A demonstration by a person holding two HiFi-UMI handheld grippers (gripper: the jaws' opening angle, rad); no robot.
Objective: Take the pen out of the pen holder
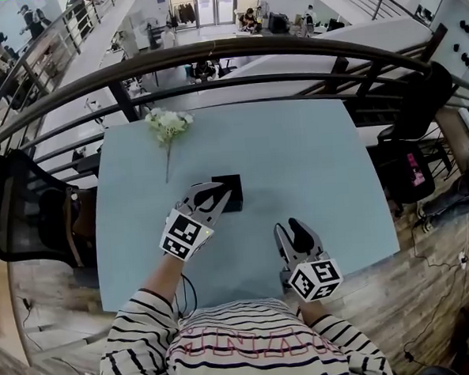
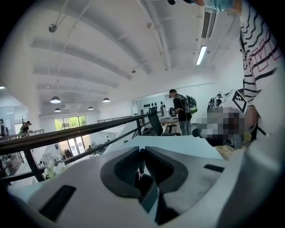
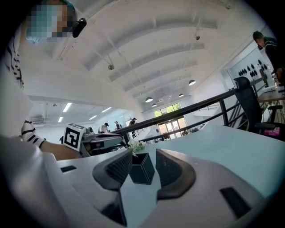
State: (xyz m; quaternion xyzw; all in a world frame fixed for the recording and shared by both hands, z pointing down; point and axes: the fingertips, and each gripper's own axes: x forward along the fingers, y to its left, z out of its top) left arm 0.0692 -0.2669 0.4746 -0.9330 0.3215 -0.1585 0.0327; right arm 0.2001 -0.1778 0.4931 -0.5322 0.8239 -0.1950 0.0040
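A black square pen holder (image 1: 232, 192) stands on the light blue table (image 1: 312, 162). My left gripper (image 1: 217, 195) hovers at the holder's left edge, shut on a thin dark pen (image 2: 140, 164) that stands upright between its pads. In the right gripper view the left gripper (image 3: 116, 143) sits just above and left of the holder (image 3: 141, 169), and the pen (image 3: 132, 152) slants down towards the holder's rim. I cannot tell whether its tip is still inside. My right gripper (image 1: 291, 228) rests lower right of the holder, open and holding nothing.
A sprig of white flowers (image 1: 167, 125) lies at the table's far left. A dark railing (image 1: 250, 55) runs behind the table. Black chairs stand at the left (image 1: 22, 211) and right (image 1: 407, 164). A person with a backpack (image 2: 180, 113) stands beyond the table.
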